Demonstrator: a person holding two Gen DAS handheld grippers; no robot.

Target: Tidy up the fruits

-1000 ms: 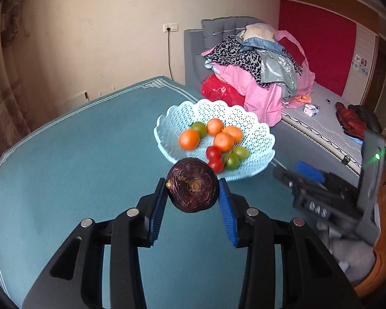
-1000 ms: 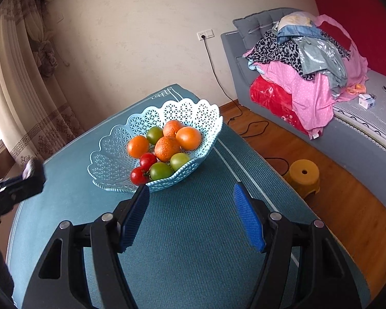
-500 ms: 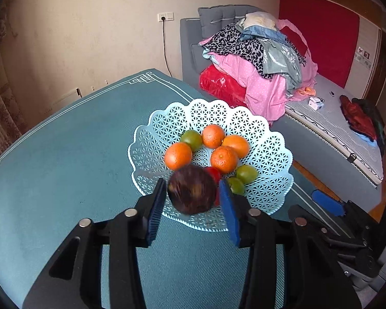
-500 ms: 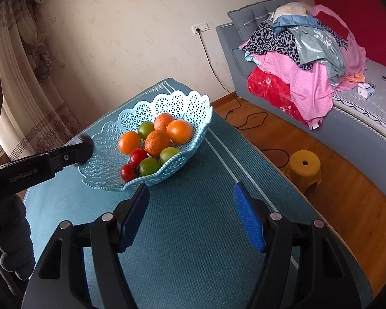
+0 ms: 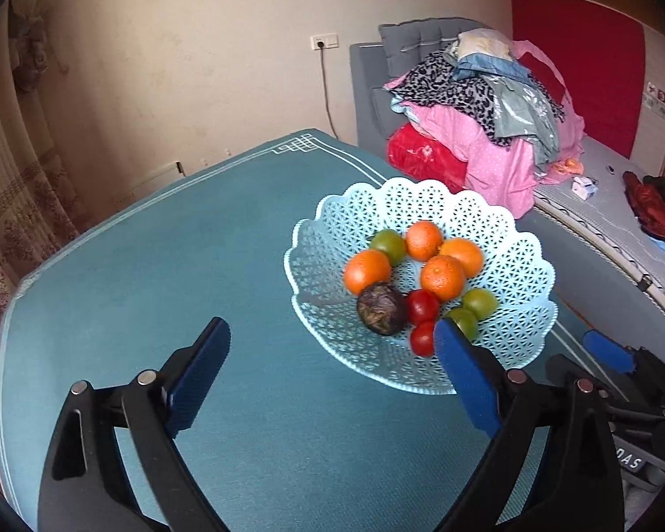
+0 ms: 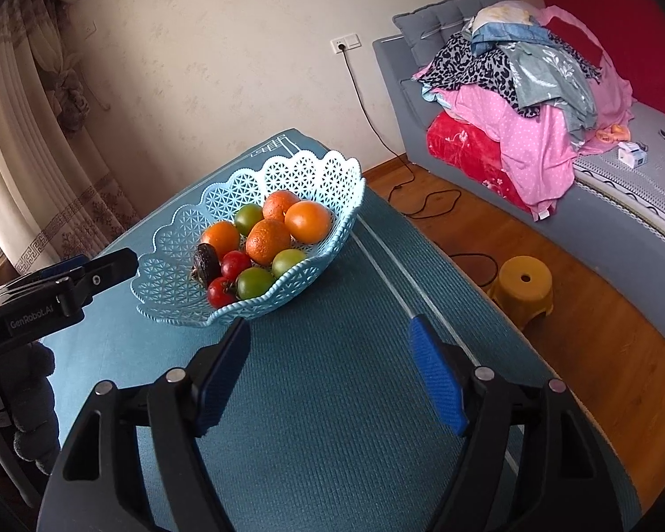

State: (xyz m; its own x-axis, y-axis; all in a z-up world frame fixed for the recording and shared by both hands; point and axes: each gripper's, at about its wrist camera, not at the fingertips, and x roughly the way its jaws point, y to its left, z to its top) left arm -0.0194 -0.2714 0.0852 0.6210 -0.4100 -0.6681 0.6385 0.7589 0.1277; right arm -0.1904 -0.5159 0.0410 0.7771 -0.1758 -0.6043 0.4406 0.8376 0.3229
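Observation:
A light blue lattice basket (image 5: pixel 501 221) (image 6: pixel 173 306) stands on the teal table (image 5: pixel 177 266). It holds several oranges (image 5: pixel 367 270), green fruits (image 5: pixel 479 303) and two red tomatoes (image 5: pixel 422 306). A dark purple wrinkled fruit (image 5: pixel 381 309) (image 6: pixel 206 264) lies in the basket beside the tomatoes. My left gripper (image 5: pixel 330 368) is open and empty, just short of the basket's near rim. It shows at the left in the right wrist view (image 6: pixel 88 270). My right gripper (image 6: pixel 328 377) is open and empty over the table, in front of the basket.
The table's right edge (image 6: pixel 421 292) drops to a wooden floor with a yellow stool (image 6: pixel 525 286). A grey bed with piled clothes (image 5: pixel 479 102) stands behind. A curtain (image 6: pixel 26 142) hangs at the left. A cable (image 6: pixel 421 197) lies on the floor.
My left gripper carried the dark purple fruit over the basket, opened and let it go; the fruit now lies in the basket. The left gripper has drawn back. The right gripper stayed open.

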